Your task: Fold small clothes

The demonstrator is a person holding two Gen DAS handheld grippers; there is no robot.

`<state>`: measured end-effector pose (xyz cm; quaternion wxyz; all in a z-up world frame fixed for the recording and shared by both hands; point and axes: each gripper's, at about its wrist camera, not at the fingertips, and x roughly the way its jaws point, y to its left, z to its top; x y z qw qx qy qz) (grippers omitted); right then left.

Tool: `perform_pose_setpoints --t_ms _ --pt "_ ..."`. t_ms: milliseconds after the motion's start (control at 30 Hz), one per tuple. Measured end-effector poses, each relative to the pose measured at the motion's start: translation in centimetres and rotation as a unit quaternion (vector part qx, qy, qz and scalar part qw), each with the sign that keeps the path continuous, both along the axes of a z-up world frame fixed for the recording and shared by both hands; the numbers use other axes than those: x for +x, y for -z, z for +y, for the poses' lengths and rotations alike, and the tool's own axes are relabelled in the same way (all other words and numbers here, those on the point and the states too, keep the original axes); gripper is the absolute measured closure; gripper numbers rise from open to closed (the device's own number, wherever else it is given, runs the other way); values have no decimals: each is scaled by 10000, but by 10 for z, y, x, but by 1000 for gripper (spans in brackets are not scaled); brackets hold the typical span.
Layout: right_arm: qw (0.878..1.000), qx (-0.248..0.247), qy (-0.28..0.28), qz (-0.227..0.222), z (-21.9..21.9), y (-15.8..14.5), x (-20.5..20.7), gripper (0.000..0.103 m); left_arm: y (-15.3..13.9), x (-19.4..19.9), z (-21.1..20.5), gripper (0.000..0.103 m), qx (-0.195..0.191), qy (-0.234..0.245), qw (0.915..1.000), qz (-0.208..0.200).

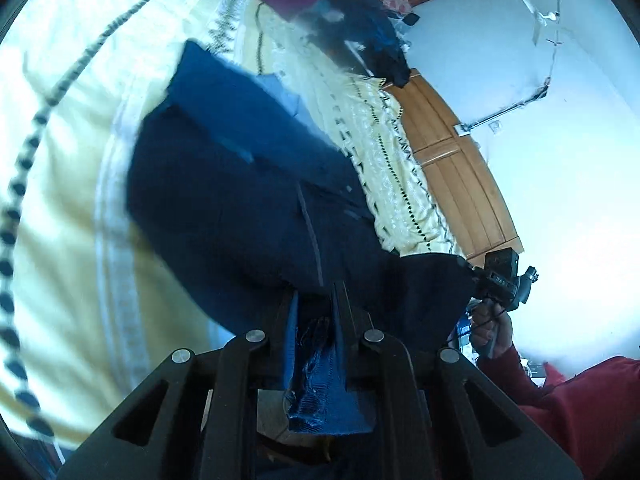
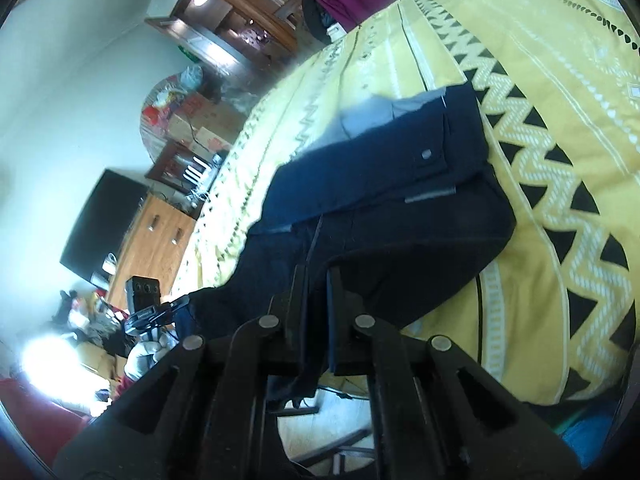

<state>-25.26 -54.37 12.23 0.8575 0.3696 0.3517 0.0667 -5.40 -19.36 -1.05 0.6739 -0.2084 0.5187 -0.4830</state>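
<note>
A dark navy garment with a button and grey trim lies partly on the yellow patterned bedspread, its near edge lifted. My left gripper is shut on that near edge, blue cloth bunched between its fingers. In the right wrist view the same navy garment stretches from the bedspread toward me, and my right gripper is shut on its hem. Each view shows the other gripper at the garment's far corner: the right gripper held by a hand, and the left gripper.
A pile of dark and maroon clothes sits at the far end of the bed. A wooden bed frame runs along the edge. A wooden cabinet with a dark screen and a cluttered table stand beside the bed.
</note>
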Motion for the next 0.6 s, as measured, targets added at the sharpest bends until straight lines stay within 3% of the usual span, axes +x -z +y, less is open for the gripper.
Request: perform_pose_setpoints --t_ms 233,367,433,500,600 --pt "9981 200 290 -508 -59 -27 57 96 -46 83 -39 88 -815 -249 9960 -277" --pt "9970 89 637 -436 -119 -23 121 103 -63 158 -83 89 -754 -331 9954 -485" --pt "9964 0 809 -259 -150 -11 152 103 -57 206 -102 89 -522 -578 9952 -595" --pt "9953 -273 934 13 -174 8 183 103 -37 250 -113 89 -292 -838 9950 -457" --pt "9930 -533 982 389 -190 41 214 101 13 310 -127 90 736 -1248 9887 -394"
